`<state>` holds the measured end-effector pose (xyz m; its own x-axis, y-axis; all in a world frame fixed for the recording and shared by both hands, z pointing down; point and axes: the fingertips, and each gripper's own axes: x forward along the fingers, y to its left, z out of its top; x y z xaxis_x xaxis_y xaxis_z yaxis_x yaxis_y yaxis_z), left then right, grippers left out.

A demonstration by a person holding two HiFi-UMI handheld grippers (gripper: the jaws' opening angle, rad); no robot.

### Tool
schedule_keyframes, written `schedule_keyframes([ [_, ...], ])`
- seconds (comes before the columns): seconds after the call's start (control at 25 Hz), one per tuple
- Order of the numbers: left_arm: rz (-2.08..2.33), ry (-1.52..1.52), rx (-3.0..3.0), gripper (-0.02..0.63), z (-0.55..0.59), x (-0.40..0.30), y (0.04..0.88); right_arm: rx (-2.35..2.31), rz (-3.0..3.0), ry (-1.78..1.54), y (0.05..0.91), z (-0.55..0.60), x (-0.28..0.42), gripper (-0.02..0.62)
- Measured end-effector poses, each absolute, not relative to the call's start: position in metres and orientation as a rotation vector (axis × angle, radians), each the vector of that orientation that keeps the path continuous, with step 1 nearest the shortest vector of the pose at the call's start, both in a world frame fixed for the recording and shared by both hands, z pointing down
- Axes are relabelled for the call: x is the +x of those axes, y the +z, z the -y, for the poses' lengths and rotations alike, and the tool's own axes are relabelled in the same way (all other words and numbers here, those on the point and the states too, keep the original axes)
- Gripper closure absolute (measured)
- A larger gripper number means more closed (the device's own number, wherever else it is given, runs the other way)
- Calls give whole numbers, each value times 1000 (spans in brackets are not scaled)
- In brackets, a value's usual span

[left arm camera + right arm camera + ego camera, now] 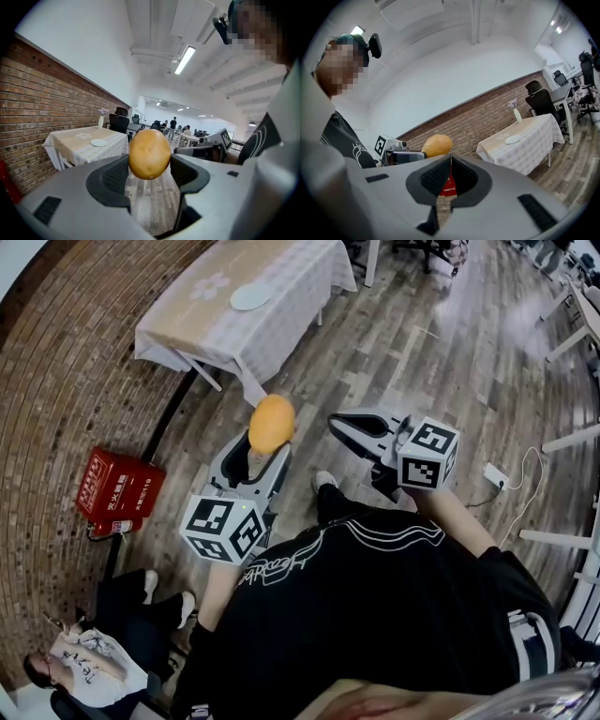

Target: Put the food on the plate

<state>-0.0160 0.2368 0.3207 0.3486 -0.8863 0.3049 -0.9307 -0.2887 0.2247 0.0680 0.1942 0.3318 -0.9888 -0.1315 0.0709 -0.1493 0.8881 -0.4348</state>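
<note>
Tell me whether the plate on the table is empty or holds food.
Empty: the plate shows bare white on the table; the food sits clamped in the left gripper.

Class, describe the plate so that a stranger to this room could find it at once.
Along the brick wall stands a table under a pale cloth. The plate lies flat near its middle: small, round and plain white, unlike the upright vase at the table's corner.

Brick wall [56,381], plank floor [450,352] (clothed table [300,277] beyond)
</note>
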Motion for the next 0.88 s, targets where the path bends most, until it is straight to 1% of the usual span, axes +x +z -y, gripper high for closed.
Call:
schedule_keyframes([
  [0.36,1586,181,2217,331,-148,-55,331,213,2993,748,338,-103,30,598],
  [0.64,1597,191,2209,331,-66,-84,323,207,3017,768,330,-22,5,598],
  [0.88,1578,209,2221,330,-6,-84,322,236,3026,788,331,36,6,598],
])
